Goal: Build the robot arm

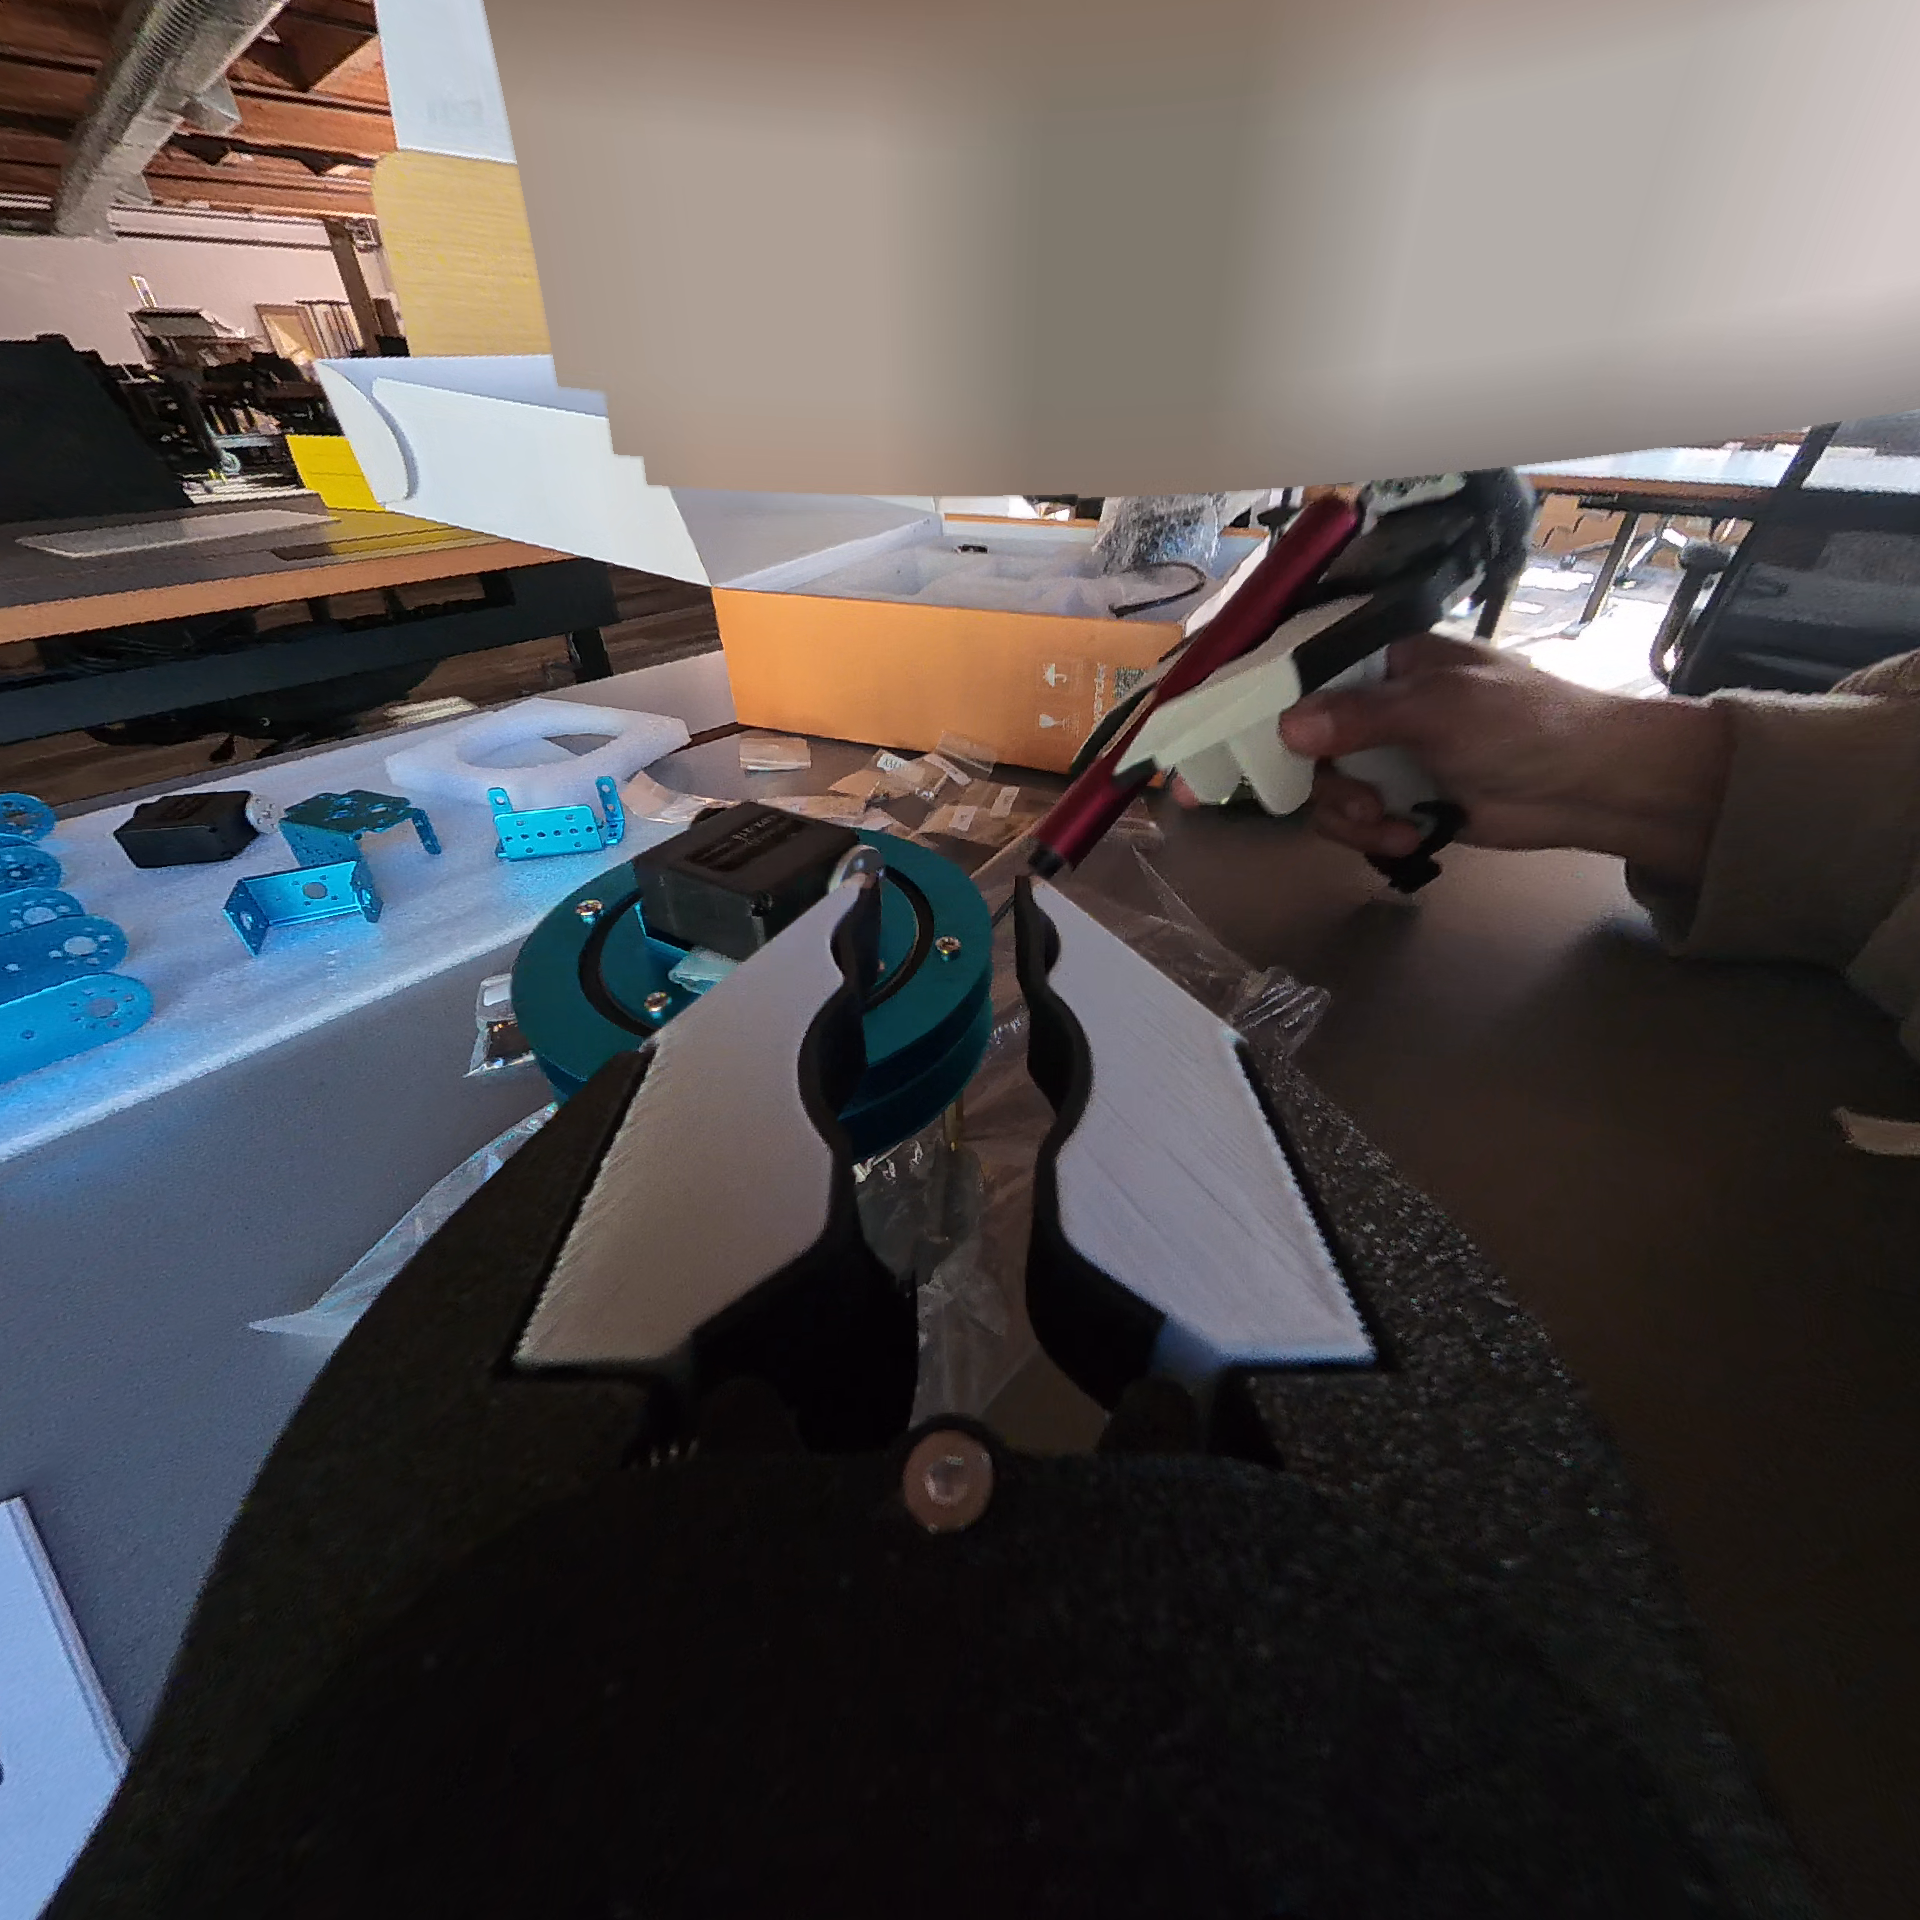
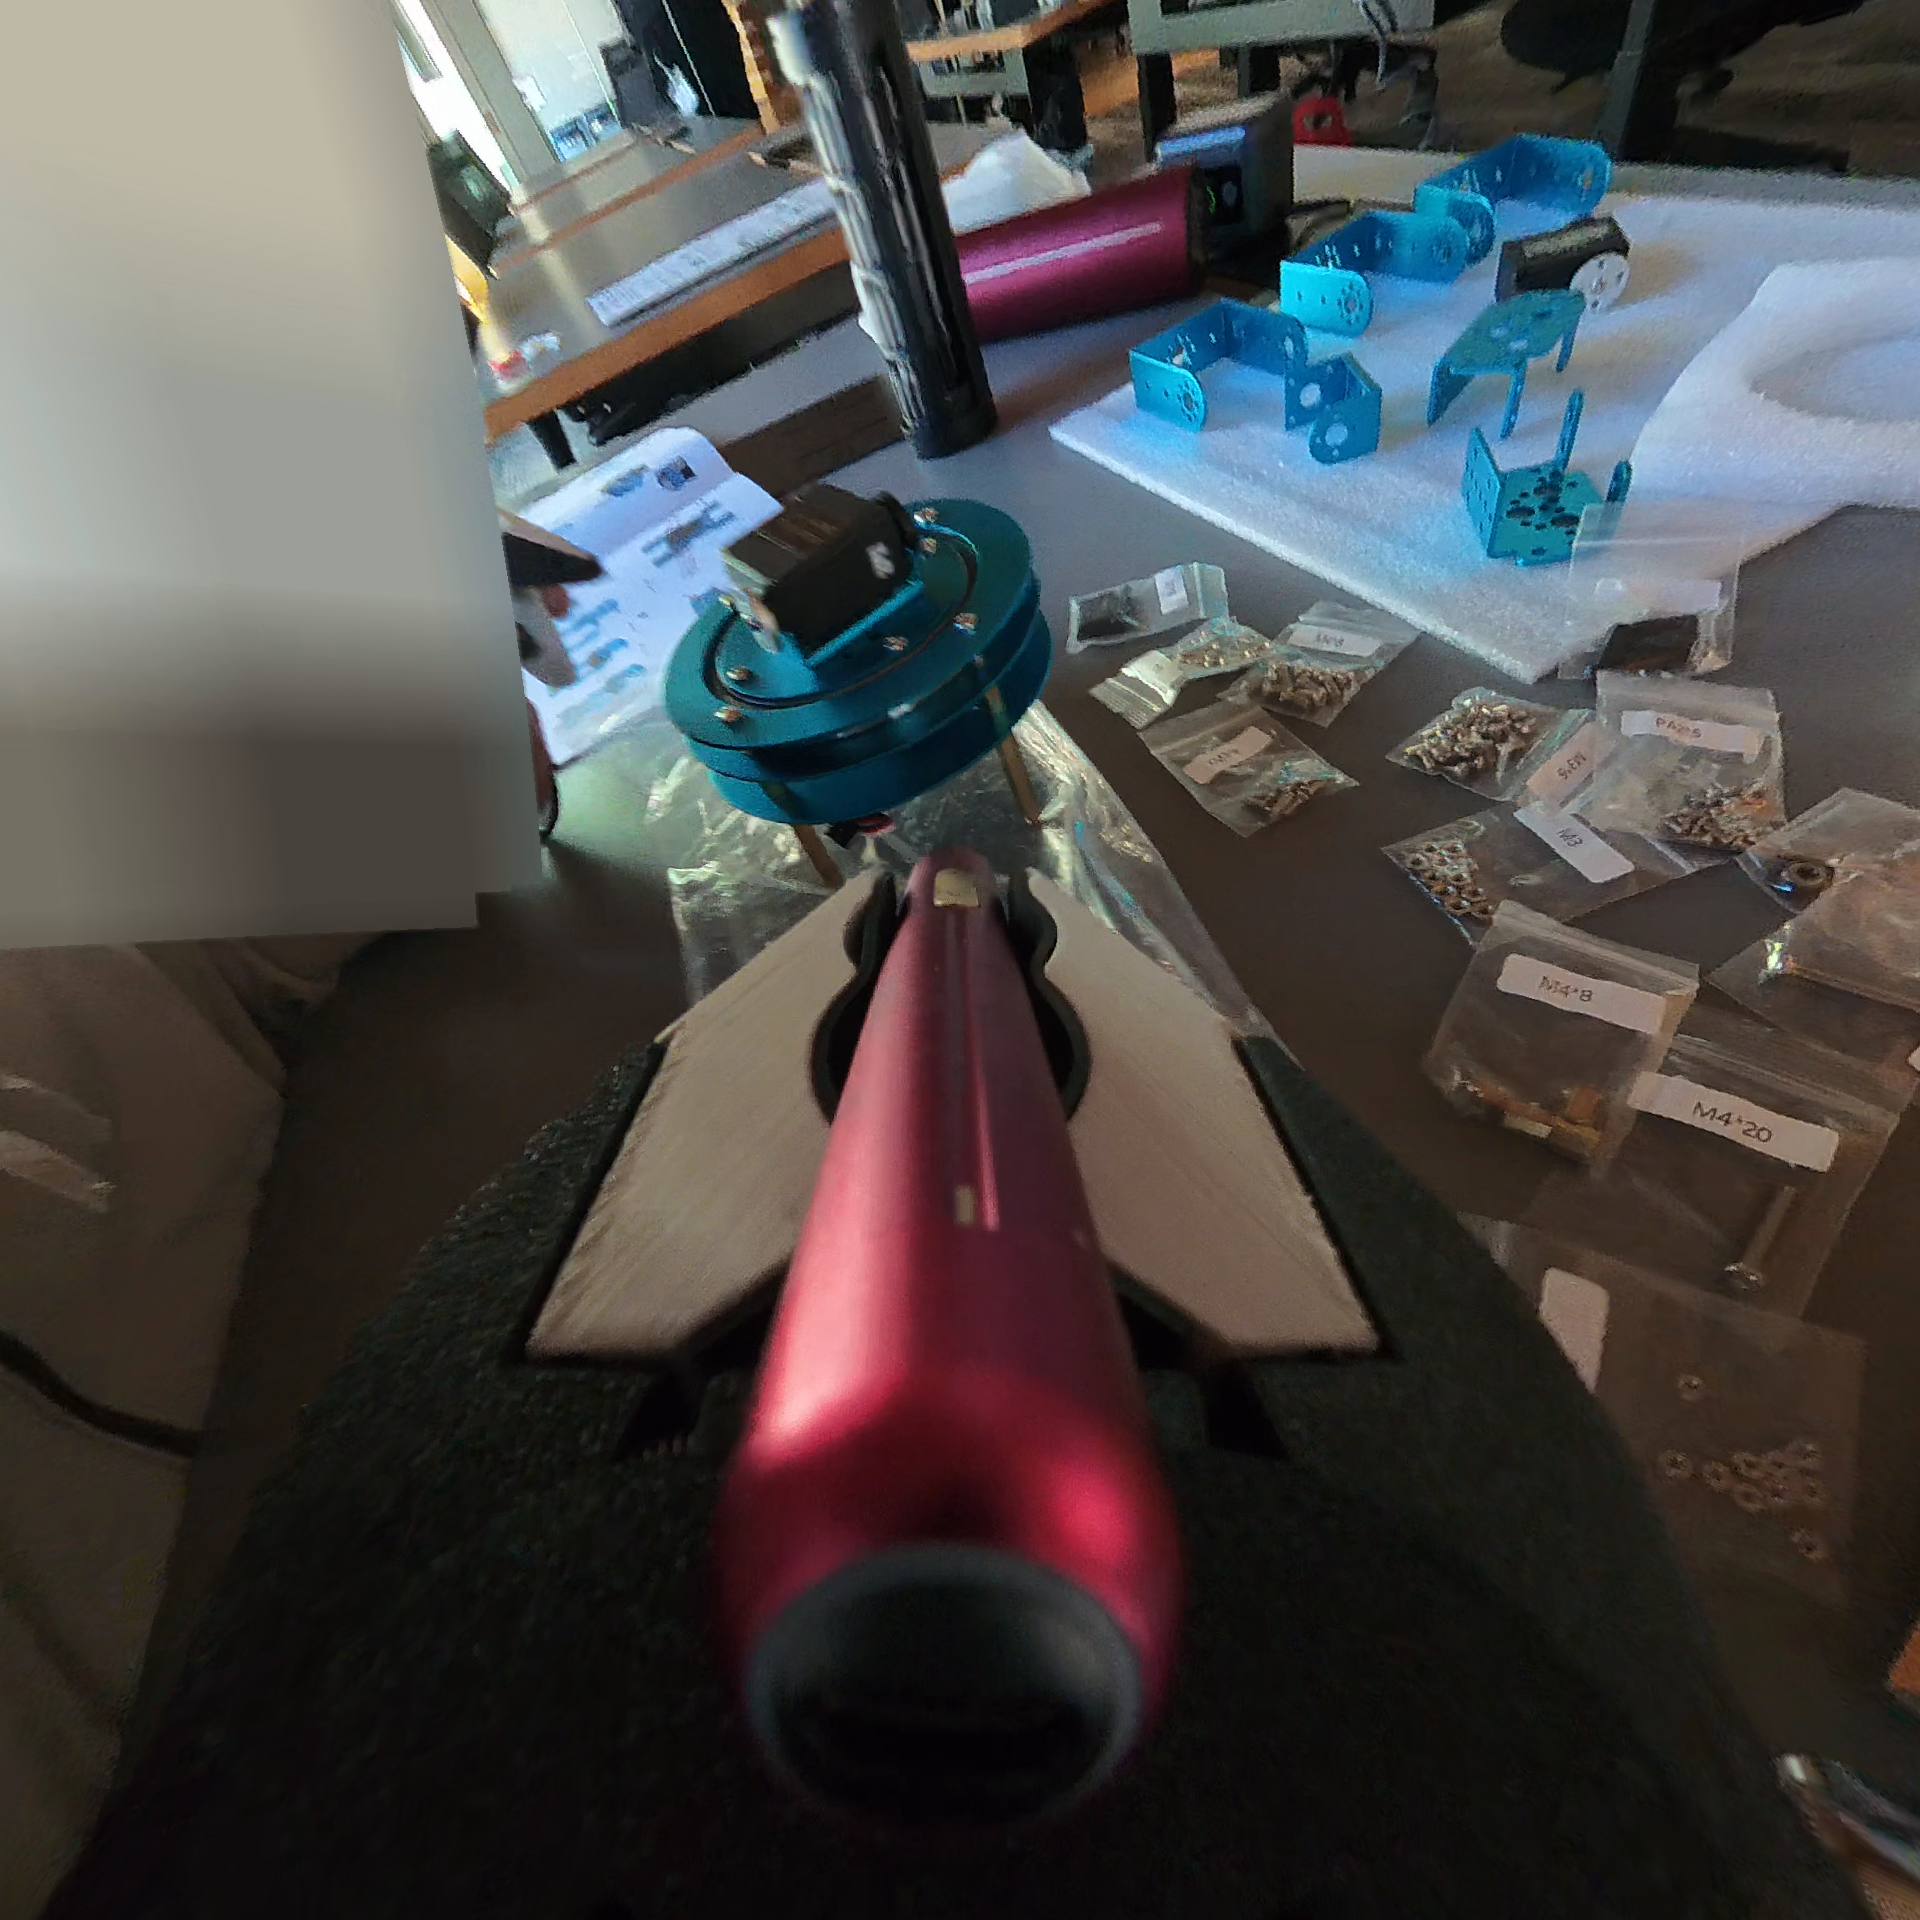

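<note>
A teal round base [image 1: 582, 997] with a black servo [image 1: 727, 883] on top stands on thin brass legs over clear plastic wrap. My left gripper [image 1: 940, 904] is open and empty. Its left finger lies in front of the base's right rim, and I cannot tell whether it touches. My right gripper [image 2: 956, 894] is shut on a red screwdriver [image 2: 935, 1247] that points at the base [image 2: 852, 686] and servo [image 2: 821, 582], its tip just short of them. The right gripper [image 1: 1247, 717], held by a hand, and the screwdriver [image 1: 1195, 675] also show in the left wrist view.
Several small bags of screws and nuts [image 2: 1558, 1039] lie right of the base. Blue metal brackets [image 2: 1351, 291] and another servo sit on white foam [image 2: 1299, 499]. An open orange box [image 1: 935, 665], a black tube [image 2: 914, 260], a red cylinder [image 2: 1081, 249] and a printed sheet [image 2: 644, 540] stand around. One gripper's finger ends stand about 15 cm off the other's.
</note>
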A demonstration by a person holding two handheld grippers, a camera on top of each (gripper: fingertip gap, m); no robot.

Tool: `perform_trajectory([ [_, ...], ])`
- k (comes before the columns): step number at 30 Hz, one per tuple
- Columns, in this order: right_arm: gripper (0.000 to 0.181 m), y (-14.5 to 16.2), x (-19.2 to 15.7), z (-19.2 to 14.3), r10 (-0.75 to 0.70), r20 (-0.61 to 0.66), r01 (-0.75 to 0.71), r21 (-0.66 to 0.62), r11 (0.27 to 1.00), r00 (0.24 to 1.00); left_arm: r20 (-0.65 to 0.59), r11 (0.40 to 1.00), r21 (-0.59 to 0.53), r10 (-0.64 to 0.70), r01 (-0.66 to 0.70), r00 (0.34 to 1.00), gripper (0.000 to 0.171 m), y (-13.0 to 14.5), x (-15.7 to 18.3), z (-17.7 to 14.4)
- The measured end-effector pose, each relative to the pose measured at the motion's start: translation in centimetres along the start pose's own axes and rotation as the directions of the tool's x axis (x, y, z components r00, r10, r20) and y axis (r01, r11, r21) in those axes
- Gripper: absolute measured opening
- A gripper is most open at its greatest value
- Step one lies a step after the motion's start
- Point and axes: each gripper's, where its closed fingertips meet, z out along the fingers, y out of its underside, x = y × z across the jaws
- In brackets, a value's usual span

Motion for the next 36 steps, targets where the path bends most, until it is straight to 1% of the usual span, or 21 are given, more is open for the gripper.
perform_trajectory([
  [3,0.021,-1.1,-2.1,-1.2,-0.010,0.031,0.008,0.066,0.998,0.999,0.004,0.999,-0.037,0.028,-0.028,1.000,0.024,0.4,0.8,0.3],
  [6,0.021,-2.2,-4.8,-2.2,-0.050,0.063,0.040,0.143,0.989,0.997,0.009,1.000,-0.016,0.025,-0.025,1.000,0.024,-0.4,1.7,-0.2],
  [9,0.021,-3.2,-7.5,-2.8,-0.090,0.095,0.068,0.220,0.973,0.991,-0.015,0.998,0.005,-0.069,0.069,0.997,0.024,-1.2,2.6,-1.6],
  [12,0.021,-4.4,-10.2,-2.9,-0.119,0.134,0.072,0.312,0.947,0.984,-0.052,0.982,-0.054,-0.186,0.183,0.981,0.025,-0.3,3.6,-3.2],
  [14,0.021,-4.9,-11.7,-2.5,-0.122,0.156,0.058,0.360,0.931,0.980,-0.067,0.975,-0.095,-0.207,0.200,0.976,0.026,0.5,4.3,-4.6],
  [16,0.020,-5.1,-12.9,-1.6,-0.099,0.169,0.032,0.364,0.931,0.981,-0.021,0.981,-0.133,-0.147,0.143,0.989,0.027,1.5,4.2,-6.2],
  [18,0.021,-5.0,-13.9,-0.6,-0.108,0.155,0.046,0.356,0.933,0.982,0.046,0.984,-0.174,-0.027,0.035,0.999,0.032,2.3,3.7,-8.0],
  [20,0.020,-4.7,-14.7,0.5,-0.143,0.116,0.094,0.351,0.932,0.983,0.101,0.977,-0.205,0.085,-0.063,0.991,0.036,2.7,3.2,-9.8],
  [23,0.020,-3.7,-15.3,2.5,-0.218,0.023,0.198,0.329,0.923,0.976,0.148,0.959,-0.226,0.210,-0.173,0.967,0.035,3.0,2.5,-11.7],
  [24,0.020,-3.5,-15.8,3.1,-0.250,-0.002,0.237,0.328,0.915,0.968,0.186,0.957,-0.214,0.237,-0.196,0.954,0.034,2.8,2.0,-12.3],
  [26,0.020,-3.2,-16.6,3.9,-0.309,-0.050,0.307,0.339,0.889,0.950,0.227,0.962,-0.185,0.243,-0.203,0.943,0.028,2.5,1.5,-13.1],
  [27,0.020,-3.0,-17.2,4.3,-0.332,-0.060,0.331,0.345,0.878,0.941,0.240,0.963,-0.186,0.235,-0.193,0.942,0.027,2.7,1.3,-13.4],
  [29,0.021,-2.8,-18.6,4.9,-0.351,-0.036,0.341,0.354,0.871,0.936,0.264,0.956,-0.229,0.244,-0.186,0.933,0.027,3.3,0.6,-13.6],
  [30,0.021,-2.7,-19.3,5.0,-0.337,0.003,0.313,0.361,0.878,0.942,0.275,0.944,-0.254,0.280,-0.211,0.920,0.028,3.6,0.3,-13.6],
  [32,0.021,-2.7,-20.3,5.1,-0.289,0.094,0.236,0.369,0.899,0.953,0.313,0.903,-0.295,0.399,-0.312,0.862,0.028,3.3,-0.6,-13.7],
  [34,0.022,-2.8,-20.5,5.0,-0.278,0.131,0.209,0.386,0.898,0.952,0.328,0.849,-0.339,0.511,-0.405,0.795,0.028,3.1,-1.1,-13.6],
  [36,0.021,-2.5,-20.5,4.9,-0.248,0.168,0.170,0.377,0.911,0.954,0.335,0.803,-0.350,0.589,-0.483,0.736,0.028,2.6,-1.1,-13.2],
])
